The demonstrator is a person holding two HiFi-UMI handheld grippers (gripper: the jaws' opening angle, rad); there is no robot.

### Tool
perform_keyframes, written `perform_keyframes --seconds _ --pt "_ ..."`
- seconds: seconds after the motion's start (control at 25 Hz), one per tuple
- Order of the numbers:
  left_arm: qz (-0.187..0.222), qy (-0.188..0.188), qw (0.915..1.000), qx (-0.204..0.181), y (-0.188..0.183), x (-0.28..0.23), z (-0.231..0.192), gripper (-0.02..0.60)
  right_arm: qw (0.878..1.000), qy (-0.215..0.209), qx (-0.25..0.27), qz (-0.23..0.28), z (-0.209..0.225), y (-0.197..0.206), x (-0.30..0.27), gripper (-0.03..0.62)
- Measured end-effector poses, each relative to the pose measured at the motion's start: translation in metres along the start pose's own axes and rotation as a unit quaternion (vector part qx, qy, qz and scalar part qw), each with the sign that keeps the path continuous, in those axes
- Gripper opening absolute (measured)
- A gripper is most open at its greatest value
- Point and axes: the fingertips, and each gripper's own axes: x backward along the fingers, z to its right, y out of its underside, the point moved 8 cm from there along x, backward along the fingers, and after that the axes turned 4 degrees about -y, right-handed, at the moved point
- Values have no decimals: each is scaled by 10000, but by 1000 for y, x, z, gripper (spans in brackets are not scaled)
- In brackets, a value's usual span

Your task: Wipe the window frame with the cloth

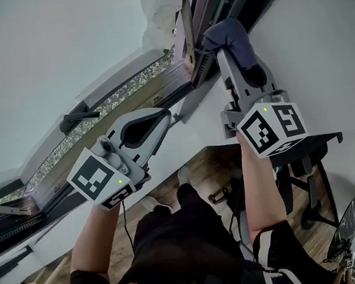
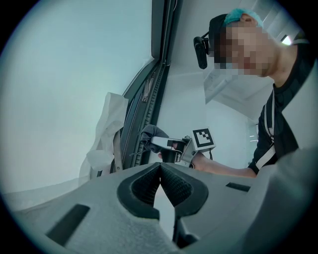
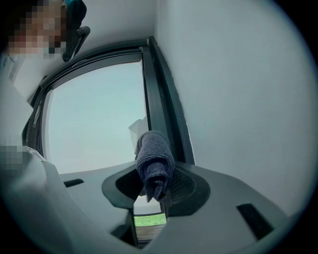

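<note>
My right gripper (image 1: 229, 47) is shut on a dark blue-grey cloth (image 1: 235, 38), folded over its fingertips. The cloth lies up against the dark window frame (image 1: 198, 19) near its corner. In the right gripper view the cloth (image 3: 155, 164) bulges out of the jaws of the right gripper (image 3: 154, 182), with the frame's upright (image 3: 160, 106) just behind it. My left gripper (image 1: 164, 116) hangs lower and to the left, shut with nothing in it. In its own view the left gripper (image 2: 159, 172) has its pads meeting, and beyond it are the cloth (image 2: 150, 134) and the frame (image 2: 162, 59).
A white crumpled film (image 1: 159, 7) clings to the frame by the cloth, seen as white film (image 2: 106, 134) from the left. A black window handle (image 1: 78, 119) sits on the lower sash. A dark chair (image 1: 309, 157) and a fan (image 1: 349, 225) stand on the wooden floor below.
</note>
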Motion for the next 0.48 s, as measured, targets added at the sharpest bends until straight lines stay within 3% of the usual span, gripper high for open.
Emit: perform_keyframes --seconds 0.48 --pt "-153 -104 9996 220 26 1 -3 18 9986 134 -286 -414 14 51 3 117"
